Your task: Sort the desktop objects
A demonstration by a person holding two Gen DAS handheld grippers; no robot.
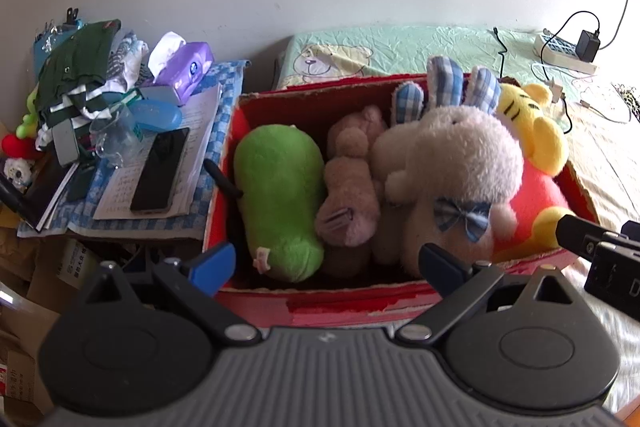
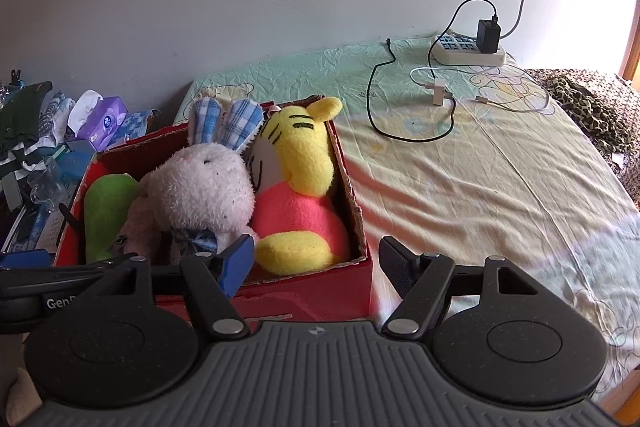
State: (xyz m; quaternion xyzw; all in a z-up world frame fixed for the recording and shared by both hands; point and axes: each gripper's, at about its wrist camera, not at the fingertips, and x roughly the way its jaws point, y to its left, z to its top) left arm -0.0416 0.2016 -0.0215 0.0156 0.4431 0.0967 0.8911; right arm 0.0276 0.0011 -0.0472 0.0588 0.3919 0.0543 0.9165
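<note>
L gripper [image 1: 326,267] & R gripper [image 2: 316,261] level at red box [image 1: 360,301] near edge, fingers apart, empty.

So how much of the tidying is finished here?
Done: four soft toys sit in the red box, including the white rabbit and yellow tiger. In hand: nothing; the left tool and right tool are both open. Left: the cluttered pile beside the box, with a phone and tissue pack.

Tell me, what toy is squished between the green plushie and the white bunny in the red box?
A brownish-pink plush toy lies wedged between the green plushie and the white bunny inside the red box; the left wrist view shows it best.
</note>
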